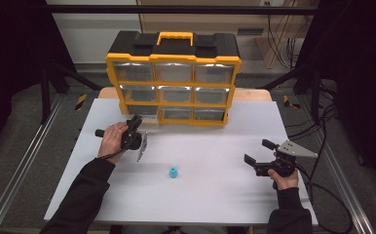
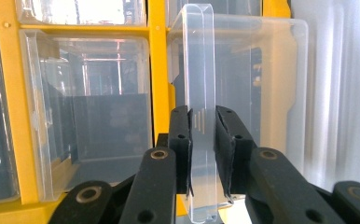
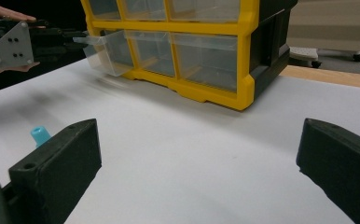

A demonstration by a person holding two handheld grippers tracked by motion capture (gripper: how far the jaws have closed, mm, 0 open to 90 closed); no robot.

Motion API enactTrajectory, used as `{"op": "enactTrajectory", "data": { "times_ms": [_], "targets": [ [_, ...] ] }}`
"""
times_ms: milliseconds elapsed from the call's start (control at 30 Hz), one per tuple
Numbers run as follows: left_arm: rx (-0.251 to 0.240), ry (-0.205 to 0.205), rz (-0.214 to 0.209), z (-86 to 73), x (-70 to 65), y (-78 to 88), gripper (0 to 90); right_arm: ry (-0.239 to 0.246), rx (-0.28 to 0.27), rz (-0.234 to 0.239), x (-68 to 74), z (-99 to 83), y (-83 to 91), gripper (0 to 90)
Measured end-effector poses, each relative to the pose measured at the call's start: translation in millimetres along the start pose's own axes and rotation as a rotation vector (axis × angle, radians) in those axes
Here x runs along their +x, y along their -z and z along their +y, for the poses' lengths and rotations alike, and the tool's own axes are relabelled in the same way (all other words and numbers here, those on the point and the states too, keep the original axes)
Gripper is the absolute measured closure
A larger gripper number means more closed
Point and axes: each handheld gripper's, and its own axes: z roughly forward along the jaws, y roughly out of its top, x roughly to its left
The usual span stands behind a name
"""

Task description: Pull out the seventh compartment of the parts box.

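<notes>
A yellow and black drawer organizer [image 1: 174, 83] with clear drawers stands at the back of the white table [image 1: 200, 195]. Its bottom-left drawer [image 3: 104, 53] is pulled partly out. My left gripper [image 2: 202, 126] is shut on that drawer's clear front handle [image 2: 199, 70], one pad on each side. From the high view, the left gripper [image 1: 136, 121] sits at the organizer's lower left corner. A small blue piece [image 1: 173, 172] stands alone on the table's middle. My right gripper [image 1: 256, 152] rests open at the right, nothing between its jaws, well apart from the blue piece [image 3: 39, 134].
The organizer's yellow frame [image 2: 157, 70] and the neighbouring clear drawers stand close beside the held drawer. Cables trail on the floor to the right of the table [image 1: 317, 190]. Dark frame rails run along both sides.
</notes>
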Motion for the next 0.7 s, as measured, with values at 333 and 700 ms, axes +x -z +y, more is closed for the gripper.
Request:
{"op": "enactTrajectory", "data": {
  "times_ms": [333,700],
  "targets": [
    [-0.004,0.000,-0.001,-0.1,-0.8,4.1,76.8,0.001,-0.002,-0.001,-0.2,0.1,0.1,0.3],
    [-0.007,0.003,-0.003,0.4,-2.0,9.4,76.8,0.000,-0.002,-0.001,-0.1,0.2,0.1,0.3]
  ]
}}
